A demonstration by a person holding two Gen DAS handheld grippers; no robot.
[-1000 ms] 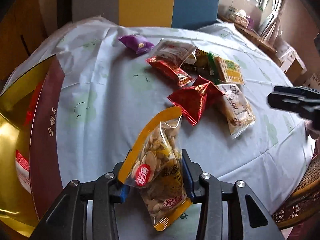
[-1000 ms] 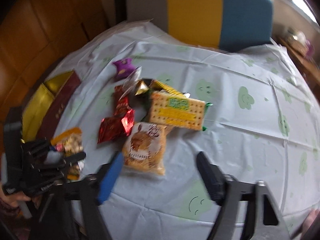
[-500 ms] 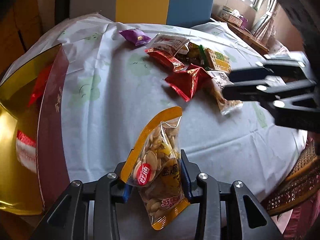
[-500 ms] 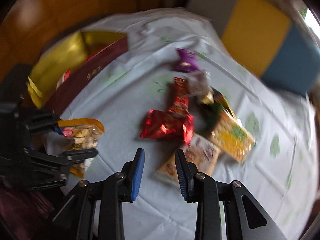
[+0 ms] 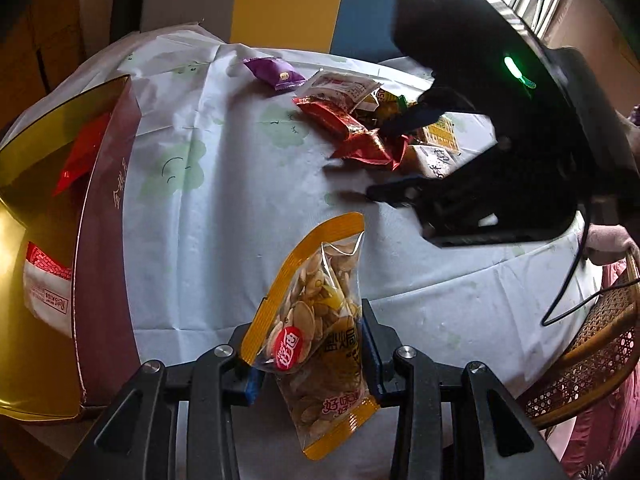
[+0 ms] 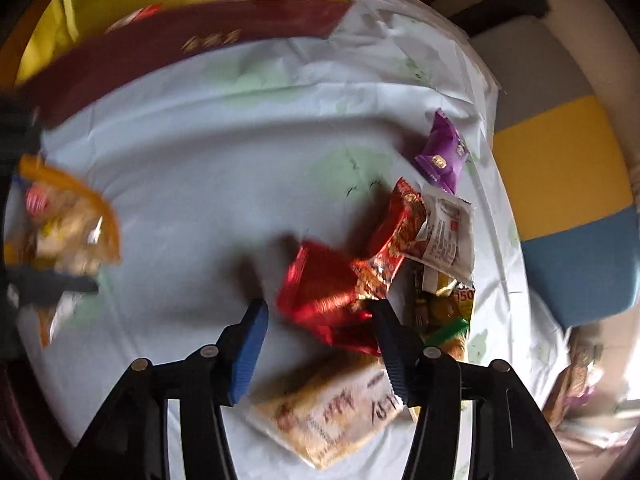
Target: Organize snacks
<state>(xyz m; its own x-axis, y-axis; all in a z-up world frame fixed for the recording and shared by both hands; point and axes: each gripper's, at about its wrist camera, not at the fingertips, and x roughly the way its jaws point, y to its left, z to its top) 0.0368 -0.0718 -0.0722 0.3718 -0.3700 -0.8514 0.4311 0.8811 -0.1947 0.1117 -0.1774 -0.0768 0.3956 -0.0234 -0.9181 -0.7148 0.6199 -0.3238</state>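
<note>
My left gripper [image 5: 310,364] is shut on a clear, orange-edged bag of seeds [image 5: 320,328] and holds it upright above the near table edge; the bag also shows blurred in the right wrist view [image 6: 64,224]. My right gripper [image 6: 318,316] is open, its jaws either side of a shiny red packet [image 6: 324,292] in the snack pile; it shows in the left wrist view [image 5: 394,160] as a black shape over the pile. A purple packet [image 6: 442,154], a white sachet [image 6: 444,236] and a beige packet [image 6: 332,408] lie around it.
A gold-lined dark red box [image 5: 104,216] stands open at the table's left, with a red packet [image 5: 80,152] and a white-and-red packet [image 5: 48,292] inside. A wicker chair [image 5: 592,340] is at the right edge. A grey, yellow and blue chair back [image 5: 288,0] stands behind the table.
My right gripper has swung over the pile, come down and opened wider around the shiny red packet. My left gripper has kept hold of the seed bag, near the box.
</note>
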